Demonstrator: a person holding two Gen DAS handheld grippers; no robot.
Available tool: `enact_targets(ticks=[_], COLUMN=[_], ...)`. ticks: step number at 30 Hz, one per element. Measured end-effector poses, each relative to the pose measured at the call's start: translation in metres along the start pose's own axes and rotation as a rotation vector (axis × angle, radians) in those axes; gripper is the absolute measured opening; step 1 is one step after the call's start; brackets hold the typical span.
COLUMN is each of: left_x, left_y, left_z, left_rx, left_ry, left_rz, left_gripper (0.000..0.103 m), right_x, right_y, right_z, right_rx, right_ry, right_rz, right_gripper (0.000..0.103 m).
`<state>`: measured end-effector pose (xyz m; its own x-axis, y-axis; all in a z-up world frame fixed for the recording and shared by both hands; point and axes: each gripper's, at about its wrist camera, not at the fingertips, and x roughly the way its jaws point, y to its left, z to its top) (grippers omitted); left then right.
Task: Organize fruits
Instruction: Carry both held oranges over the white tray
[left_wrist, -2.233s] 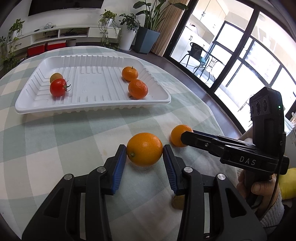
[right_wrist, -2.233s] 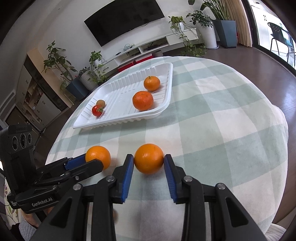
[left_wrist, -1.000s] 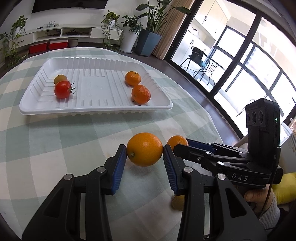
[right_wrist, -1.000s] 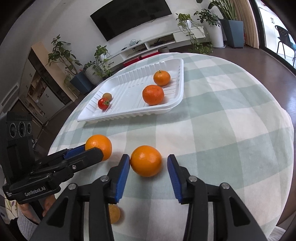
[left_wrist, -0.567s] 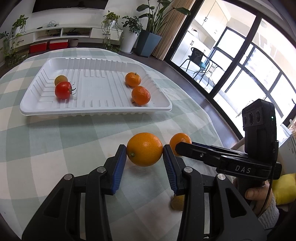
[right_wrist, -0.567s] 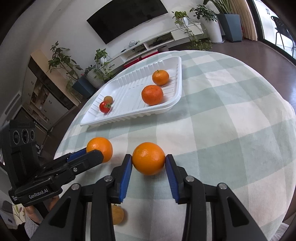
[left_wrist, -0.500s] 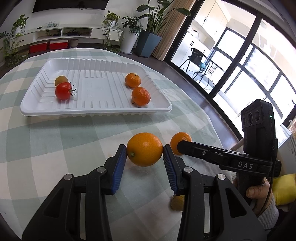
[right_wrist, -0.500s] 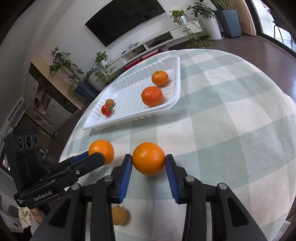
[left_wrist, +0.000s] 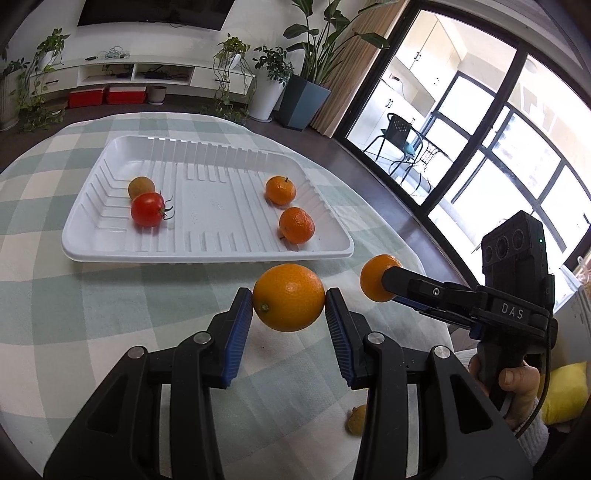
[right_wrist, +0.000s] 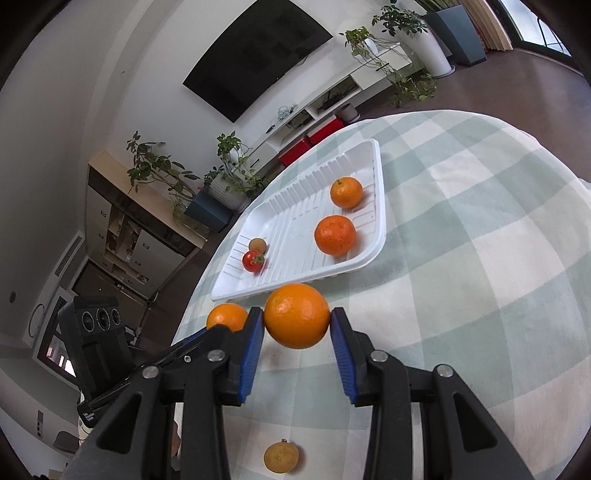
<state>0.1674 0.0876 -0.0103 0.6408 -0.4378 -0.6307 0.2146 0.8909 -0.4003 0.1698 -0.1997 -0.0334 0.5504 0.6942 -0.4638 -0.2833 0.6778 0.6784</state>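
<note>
- Nearest the cameras, on the checked tablecloth (right_wrist: 480, 258), a small yellowish fruit (right_wrist: 281, 457) lies below and between the two grippers, touched by neither.
- Between the blue pads of the left gripper (left_wrist: 289, 304) sits a large orange (left_wrist: 289, 297), clamped on both sides and raised off the cloth.
- Just to its right, the right gripper (right_wrist: 296, 320) is clamped on a second orange (right_wrist: 296, 315), pads pressed against both flanks, also off the cloth.
- Beyond both claws lies the white tray (left_wrist: 207, 254), close to the held fruit.
- On its right side rest two mandarins, the nearer mandarin (left_wrist: 296, 225) and the farther mandarin (left_wrist: 280, 190), slightly apart.
- At the tray's left, a red tomato (left_wrist: 147, 209) touches a brownish fruit (left_wrist: 141, 186) behind it.
</note>
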Motion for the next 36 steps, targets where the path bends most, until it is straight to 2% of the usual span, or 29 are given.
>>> enact_targets(ticks=[21,36], left_x=[0.001,0.026], left_y=[0.021,0.038], left_z=[0.043,0.059], left_rx=[-0.011,-0.015], left_ry=[-0.044,-0.017], left_rz=[0.068,0.104], left_gripper=[0.038,0.038], right_x=[0.041,0.072], right_y=[0.025,0.034], right_z=[0.044,0.054], right_rx=[-0.063,-0.119], right_ry=[-0.016,0.021], right_rz=[0.028,-0.002], right_gripper=[0.04,0.04])
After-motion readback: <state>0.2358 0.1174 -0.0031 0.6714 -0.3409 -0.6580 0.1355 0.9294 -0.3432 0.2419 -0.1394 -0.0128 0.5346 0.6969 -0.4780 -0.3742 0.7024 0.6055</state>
